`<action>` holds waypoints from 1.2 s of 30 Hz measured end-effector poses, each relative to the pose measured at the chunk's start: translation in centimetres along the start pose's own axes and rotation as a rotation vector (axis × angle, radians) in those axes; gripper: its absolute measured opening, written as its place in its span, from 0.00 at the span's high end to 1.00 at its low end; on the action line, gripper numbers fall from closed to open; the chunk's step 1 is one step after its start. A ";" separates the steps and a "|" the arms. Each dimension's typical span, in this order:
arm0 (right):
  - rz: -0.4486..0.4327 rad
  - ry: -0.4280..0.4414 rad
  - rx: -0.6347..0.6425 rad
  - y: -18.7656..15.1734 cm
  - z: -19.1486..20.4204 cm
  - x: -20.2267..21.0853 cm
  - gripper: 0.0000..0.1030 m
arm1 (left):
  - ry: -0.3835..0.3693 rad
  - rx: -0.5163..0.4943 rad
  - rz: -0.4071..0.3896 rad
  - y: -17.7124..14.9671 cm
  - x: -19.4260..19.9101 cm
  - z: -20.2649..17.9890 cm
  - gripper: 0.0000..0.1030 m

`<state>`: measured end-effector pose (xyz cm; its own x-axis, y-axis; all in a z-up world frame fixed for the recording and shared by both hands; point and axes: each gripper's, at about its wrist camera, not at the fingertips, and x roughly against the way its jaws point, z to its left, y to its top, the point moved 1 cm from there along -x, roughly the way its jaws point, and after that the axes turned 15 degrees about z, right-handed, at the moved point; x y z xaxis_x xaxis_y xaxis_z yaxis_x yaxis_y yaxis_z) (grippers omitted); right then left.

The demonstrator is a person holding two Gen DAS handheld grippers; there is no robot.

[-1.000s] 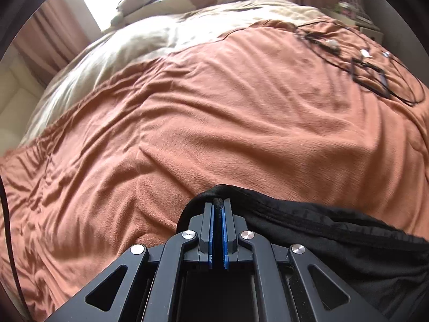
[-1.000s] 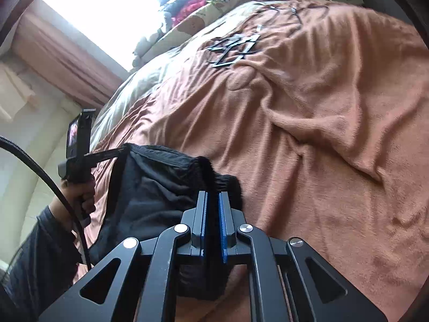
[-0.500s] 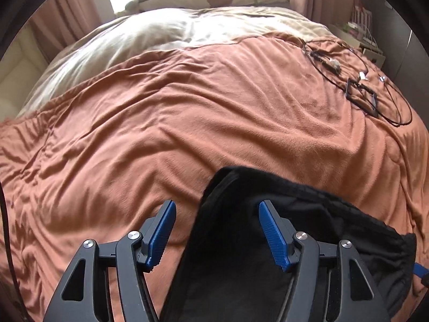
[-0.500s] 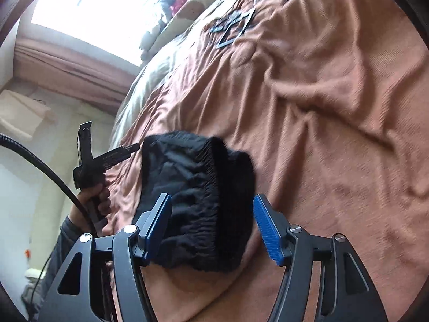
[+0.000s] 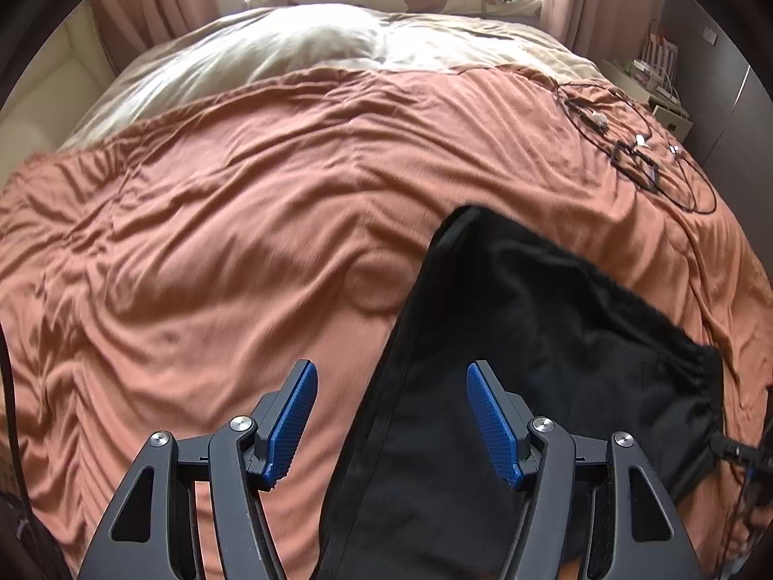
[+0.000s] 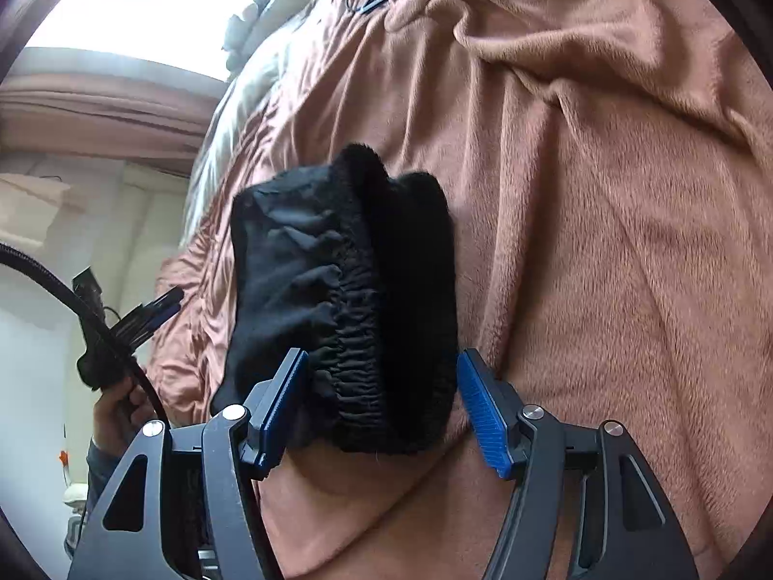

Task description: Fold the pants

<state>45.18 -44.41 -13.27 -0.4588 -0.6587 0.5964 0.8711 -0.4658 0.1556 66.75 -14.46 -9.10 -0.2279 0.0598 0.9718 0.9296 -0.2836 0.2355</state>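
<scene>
Black pants (image 5: 522, 362): lying folded on the orange blanket (image 5: 241, 222), released within the last second. Left gripper (image 5: 391, 415): was clamped, now wide, empty. Right gripper (image 6: 381, 406): likewise wide, straddling the elastic waistband (image 6: 357, 338). Fold apparently laid down; smoothing or another fold probably remains.

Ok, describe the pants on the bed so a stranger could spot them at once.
Find the wide bed covered by a rust-orange blanket. Near its lower right part, in front of the open left gripper, lies a flat, folded slab of black pants with a gathered elastic waistband. It is the only black fabric there; the tangled cables further back are thin loops.
</scene>
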 end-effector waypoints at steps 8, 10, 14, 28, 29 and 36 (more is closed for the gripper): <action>0.059 0.012 -0.002 -0.5 0.4 -0.1 0.40 | -0.063 0.019 0.049 -4.8 -0.9 2.1 0.35; 0.075 0.003 0.002 -0.4 0.4 -0.3 0.40 | -0.078 0.021 0.072 -5.9 -1.5 2.7 0.35; 0.090 -0.029 0.024 -0.4 1.0 -0.6 0.40 | -0.107 0.016 0.106 -7.7 -2.8 3.4 0.35; 0.016 0.039 0.011 0.3 0.7 -1.4 0.60 | -0.209 0.048 0.171 -8.8 -7.3 5.0 0.35; 0.013 0.028 0.024 0.3 0.9 -1.5 0.64 | -0.214 0.048 0.175 -8.8 -7.5 5.0 0.35; -0.083 0.021 0.064 -0.6 1.8 0.2 0.79 | -0.218 0.040 0.164 -8.9 -8.0 5.2 0.33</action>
<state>44.85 -43.21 -11.86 -0.5331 -0.6319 0.5626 0.8388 -0.4815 0.2540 61.78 -7.42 -18.98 -0.0097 0.2217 0.9751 0.9605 -0.2690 0.0707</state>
